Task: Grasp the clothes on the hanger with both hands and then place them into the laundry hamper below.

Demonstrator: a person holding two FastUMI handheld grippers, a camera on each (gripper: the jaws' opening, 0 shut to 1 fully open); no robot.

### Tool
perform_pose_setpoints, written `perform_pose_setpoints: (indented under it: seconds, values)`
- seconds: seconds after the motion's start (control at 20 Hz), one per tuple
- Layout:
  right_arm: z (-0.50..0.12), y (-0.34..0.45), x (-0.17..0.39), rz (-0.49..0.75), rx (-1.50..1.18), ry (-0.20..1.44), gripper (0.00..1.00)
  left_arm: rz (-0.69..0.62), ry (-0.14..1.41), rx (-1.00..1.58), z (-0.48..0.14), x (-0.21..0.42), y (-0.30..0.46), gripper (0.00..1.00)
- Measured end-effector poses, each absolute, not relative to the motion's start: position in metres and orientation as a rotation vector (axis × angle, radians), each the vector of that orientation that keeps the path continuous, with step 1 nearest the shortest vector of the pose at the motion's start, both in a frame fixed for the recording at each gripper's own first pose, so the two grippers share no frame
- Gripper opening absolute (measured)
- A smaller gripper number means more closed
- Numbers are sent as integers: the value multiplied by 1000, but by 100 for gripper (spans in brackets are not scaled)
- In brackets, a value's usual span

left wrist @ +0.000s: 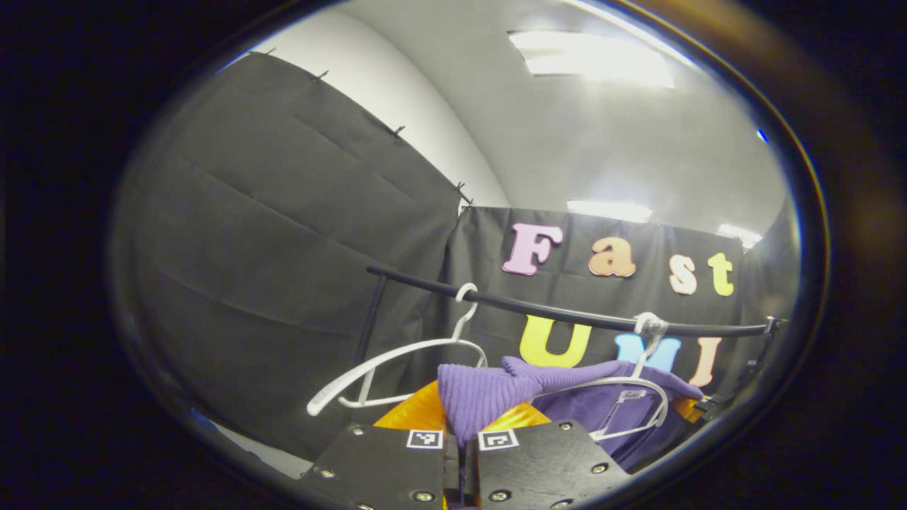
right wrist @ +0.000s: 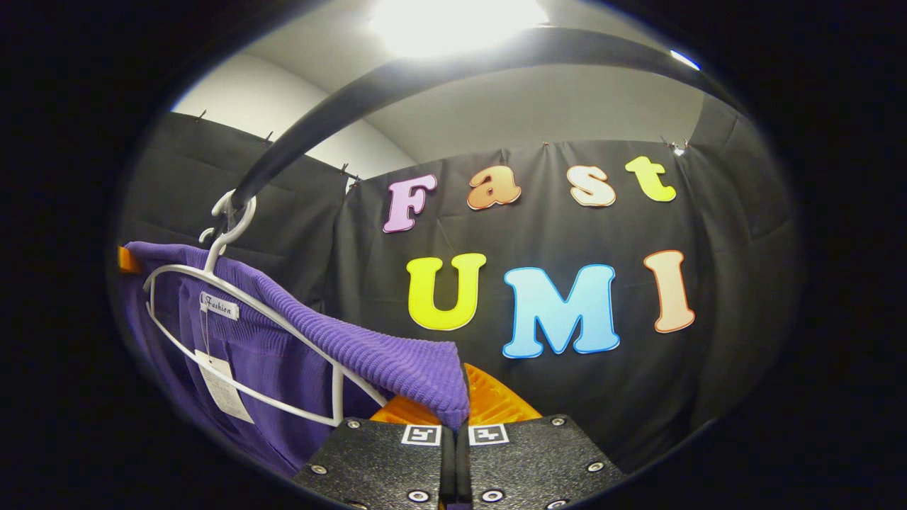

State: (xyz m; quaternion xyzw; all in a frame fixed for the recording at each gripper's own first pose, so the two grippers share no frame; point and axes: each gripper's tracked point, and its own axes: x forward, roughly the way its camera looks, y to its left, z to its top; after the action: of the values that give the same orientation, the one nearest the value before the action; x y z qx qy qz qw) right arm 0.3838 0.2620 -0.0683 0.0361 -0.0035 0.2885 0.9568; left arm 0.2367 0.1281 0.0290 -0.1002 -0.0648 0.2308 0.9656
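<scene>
Both claws closed tight, left gripper (left wrist: 460, 453) and right gripper (right wrist: 453, 443) each pinching a shoulder of the purple top (right wrist: 368, 354) on its white hanger (right wrist: 234, 297) under the rail (left wrist: 567, 312): lift evenly clear before lowering toward the hamper.

In the left gripper view, two hangers are hanging from the rail (left wrist: 567, 312): the bare hanger (left wrist: 397, 361) toward its left end, the garment (left wrist: 538, 386) on the second hanger (left wrist: 641, 386) toward its right end, behind the left gripper (left wrist: 460, 443).
</scene>
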Motion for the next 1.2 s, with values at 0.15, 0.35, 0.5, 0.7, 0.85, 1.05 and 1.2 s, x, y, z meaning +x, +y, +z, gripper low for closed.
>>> perform_pose_setpoints:
  seconds: [0.15, 0.35, 0.5, 0.7, 0.85, 1.05, 1.2]
  values:
    - [-72, 265, 376, 593, 47, -1, 0, 422, -128, -162, 31, 241, 141, 3]
    - [-79, 268, 363, 606, 35, 14, 0, 339, -112, -166, 35, 248, 150, 11]
    - [-79, 272, 359, 612, 6, -1, 0, 286, -73, -111, 34, 249, 161, 10]
    - [-79, 273, 360, 606, -15, -8, 1, 202, 7, -102, 18, 249, 165, 11]
    - [-77, 273, 359, 595, 9, 11, 0, 150, 7, -106, 12, 255, 165, 0]
    - [-74, 271, 359, 597, -7, 5, 0, 82, 71, -147, -12, 264, 163, 3]
    - [-76, 269, 354, 592, -49, -4, 0, 72, 86, -144, -20, 264, 161, 3]
